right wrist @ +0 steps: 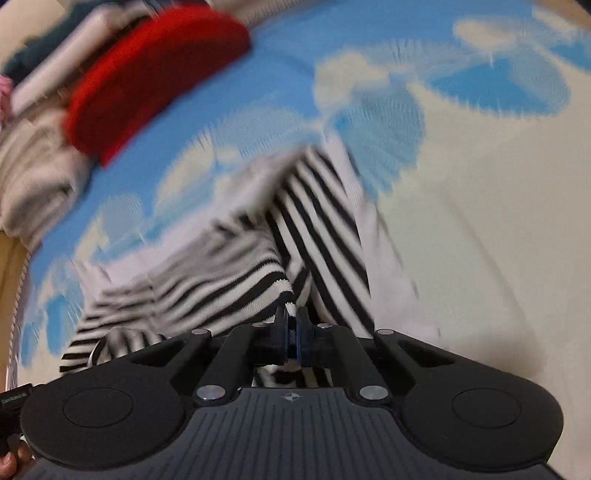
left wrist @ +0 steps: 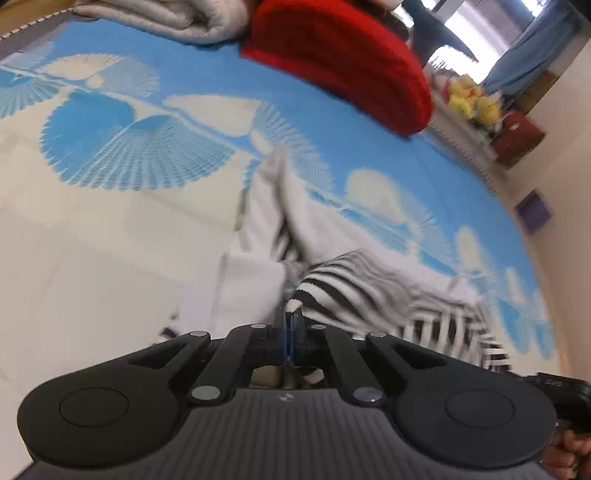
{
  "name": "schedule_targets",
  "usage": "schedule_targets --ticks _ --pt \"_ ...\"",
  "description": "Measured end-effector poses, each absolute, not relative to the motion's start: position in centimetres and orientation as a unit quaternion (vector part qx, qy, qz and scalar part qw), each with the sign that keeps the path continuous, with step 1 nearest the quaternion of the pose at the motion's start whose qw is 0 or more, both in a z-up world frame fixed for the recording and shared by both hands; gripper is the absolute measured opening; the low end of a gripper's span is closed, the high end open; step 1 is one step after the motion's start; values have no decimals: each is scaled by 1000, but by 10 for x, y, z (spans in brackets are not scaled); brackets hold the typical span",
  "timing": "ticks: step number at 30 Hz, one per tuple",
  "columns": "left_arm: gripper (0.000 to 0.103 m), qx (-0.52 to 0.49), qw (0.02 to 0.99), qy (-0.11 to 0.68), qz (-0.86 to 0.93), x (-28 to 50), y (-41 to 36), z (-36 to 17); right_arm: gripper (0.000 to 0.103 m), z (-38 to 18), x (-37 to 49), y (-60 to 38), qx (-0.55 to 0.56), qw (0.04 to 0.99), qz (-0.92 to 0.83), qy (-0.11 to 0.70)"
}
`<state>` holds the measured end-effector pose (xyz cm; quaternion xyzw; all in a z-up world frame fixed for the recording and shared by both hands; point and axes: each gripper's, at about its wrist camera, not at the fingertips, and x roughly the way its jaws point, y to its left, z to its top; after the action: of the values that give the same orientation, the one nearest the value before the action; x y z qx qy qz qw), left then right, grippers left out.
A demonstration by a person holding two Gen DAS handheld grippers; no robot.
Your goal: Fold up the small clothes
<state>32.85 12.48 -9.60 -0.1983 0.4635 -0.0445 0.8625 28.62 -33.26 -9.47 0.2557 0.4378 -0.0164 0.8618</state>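
A small black-and-white striped garment (left wrist: 343,280) with white parts lies bunched on the blue and cream bedsheet (left wrist: 110,229). My left gripper (left wrist: 291,314) is shut on a striped edge of it, the fabric pinched between the blue pads. In the right wrist view the same striped garment (right wrist: 258,266) spreads ahead, blurred by motion. My right gripper (right wrist: 291,314) is shut on another striped edge of the cloth. A white sleeve or leg (left wrist: 273,206) stretches away from the left gripper across the sheet.
A red knitted item (left wrist: 340,55) and a folded grey-white blanket (left wrist: 155,18) lie at the far side of the bed. Yellow soft toys (left wrist: 472,99) and a dark red box (left wrist: 517,136) sit beyond the bed edge. A hand (left wrist: 569,454) shows at the lower right.
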Motion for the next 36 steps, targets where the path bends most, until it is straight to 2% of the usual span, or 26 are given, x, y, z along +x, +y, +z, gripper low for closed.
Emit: schedule_targets --ticks 3,5,7,9,11,12,15,17,19,21,22,26,28,30,33,34,36 --pt "7 -202 819 536 -39 331 120 -123 4 -106 288 -338 235 851 -56 466" --pt "18 -172 847 503 -29 325 111 -106 4 -128 288 -342 236 818 -82 518" --pt "23 -124 885 448 -36 319 97 -83 7 -124 281 -341 230 824 -88 510" --pt "23 -106 904 411 -59 312 86 -71 20 -101 275 -333 188 858 -103 466" --pt "23 -111 901 408 -93 307 73 -71 33 -80 268 -320 155 891 -106 412" --pt "23 -111 897 415 -99 307 67 -76 36 -71 264 -315 158 906 -85 383" --pt "22 -96 899 422 -70 310 60 -83 36 -69 264 -297 179 912 17 368" --pt "22 -93 897 427 -67 313 55 -87 36 -81 266 -290 189 898 36 396" --pt "22 -79 880 462 -73 317 51 -106 36 -108 276 -284 181 869 22 460" --pt "16 -58 864 499 -39 318 50 -122 35 -127 283 -287 172 851 -13 496" --pt "13 -69 867 493 -26 316 53 -120 35 -130 279 -290 173 850 -18 497" --pt "13 -70 899 432 -25 309 52 -99 38 -108 272 -287 185 875 -9 448" --pt "13 -86 877 472 -16 312 58 -114 42 -109 271 -282 161 879 -10 449" --pt "13 -132 849 512 -11 311 71 -128 42 -127 278 -279 113 856 -25 504" --pt "16 -90 886 455 6 296 71 -94 41 -115 267 -290 128 853 -52 504" --pt "20 -70 903 423 1 287 70 -77 41 -106 261 -290 134 857 -59 494" --pt "21 -64 919 390 -9 271 74 -56 42 -77 234 -295 145 878 -58 453"
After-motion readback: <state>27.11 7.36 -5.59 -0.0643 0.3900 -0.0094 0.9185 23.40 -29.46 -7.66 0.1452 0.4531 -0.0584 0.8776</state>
